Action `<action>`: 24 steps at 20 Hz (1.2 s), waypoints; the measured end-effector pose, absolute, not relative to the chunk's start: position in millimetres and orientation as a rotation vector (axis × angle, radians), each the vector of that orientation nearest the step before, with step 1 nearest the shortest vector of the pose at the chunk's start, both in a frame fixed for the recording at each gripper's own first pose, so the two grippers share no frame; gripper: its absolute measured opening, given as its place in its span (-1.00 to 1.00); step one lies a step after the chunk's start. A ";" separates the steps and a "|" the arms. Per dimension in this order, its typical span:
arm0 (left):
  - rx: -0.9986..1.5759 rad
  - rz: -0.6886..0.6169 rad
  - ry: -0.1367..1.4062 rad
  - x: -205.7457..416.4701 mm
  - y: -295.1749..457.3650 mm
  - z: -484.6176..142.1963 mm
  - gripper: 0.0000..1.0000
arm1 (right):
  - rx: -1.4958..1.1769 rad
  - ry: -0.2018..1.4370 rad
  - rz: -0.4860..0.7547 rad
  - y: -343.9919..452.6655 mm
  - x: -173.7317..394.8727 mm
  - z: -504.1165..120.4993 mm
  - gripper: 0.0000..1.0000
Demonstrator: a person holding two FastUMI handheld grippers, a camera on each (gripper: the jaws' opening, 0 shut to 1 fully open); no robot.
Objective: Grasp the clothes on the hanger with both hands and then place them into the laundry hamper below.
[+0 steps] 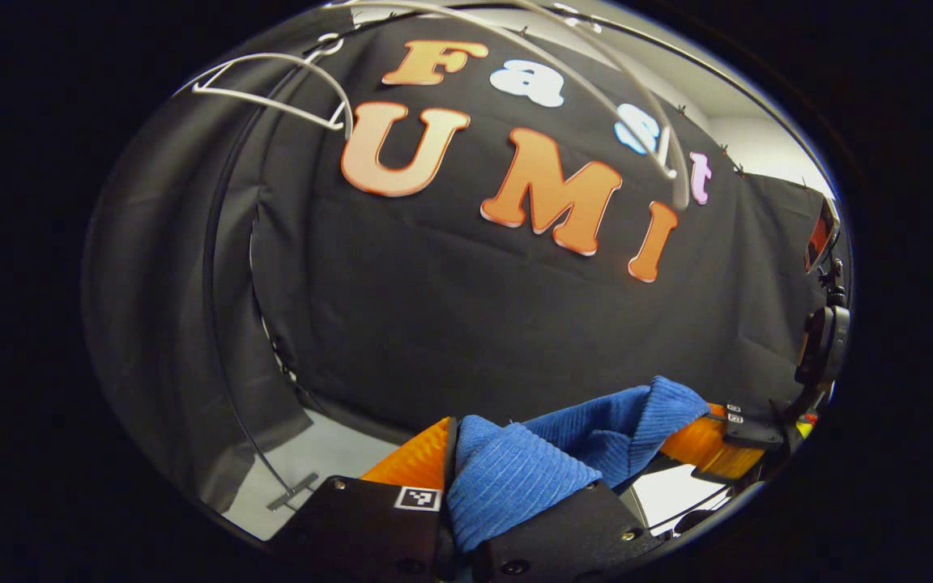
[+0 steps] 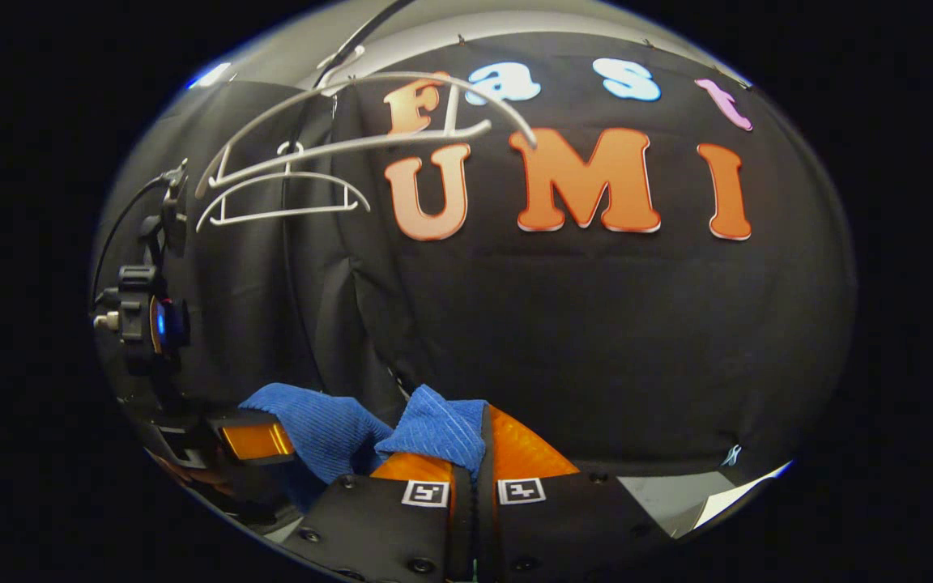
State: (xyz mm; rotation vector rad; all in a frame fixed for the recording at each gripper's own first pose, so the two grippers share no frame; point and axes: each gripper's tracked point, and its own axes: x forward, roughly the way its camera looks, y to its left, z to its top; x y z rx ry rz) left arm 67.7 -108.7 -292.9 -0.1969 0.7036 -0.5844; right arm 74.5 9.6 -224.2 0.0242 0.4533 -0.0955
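Observation:
A blue ribbed garment (image 1: 551,457) stretches between both grippers. My left gripper (image 1: 457,453) is shut on one bunched end of it, low in the left gripper view. Farther right in that view the other gripper (image 1: 713,444) pinches the garment's far end. In the right gripper view my right gripper (image 2: 476,441) is shut on a fold of the blue garment (image 2: 438,427), and the cloth runs left to the other gripper (image 2: 260,437). White empty hangers (image 2: 288,190) hang above at the upper left; white hangers (image 1: 272,93) also arc overhead in the left gripper view.
The black cloth wall (image 1: 475,324) stands close behind. A pale floor patch (image 1: 329,461) shows low at the left in the left gripper view. A camera rig (image 2: 142,316) rides on the other gripper at the left edge of the right gripper view.

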 end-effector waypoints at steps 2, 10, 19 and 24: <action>-0.164 -0.566 0.809 52.3 -108.5 -333.5 -0.77 | 0.058 0.544 -0.099 10.5 73.8 -265.3 -0.82; -0.094 -0.512 1.184 -32.8 -92.9 -475.1 -0.70 | 0.145 0.916 -0.138 6.5 28.6 -428.5 -0.82; -0.086 -0.446 1.317 -73.4 -61.2 -510.9 0.34 | 0.159 1.163 -0.152 8.1 -33.8 -504.5 -0.64; -0.074 -0.403 1.318 -78.9 -40.1 -508.9 0.95 | 0.157 1.147 -0.166 6.9 -32.4 -509.0 1.00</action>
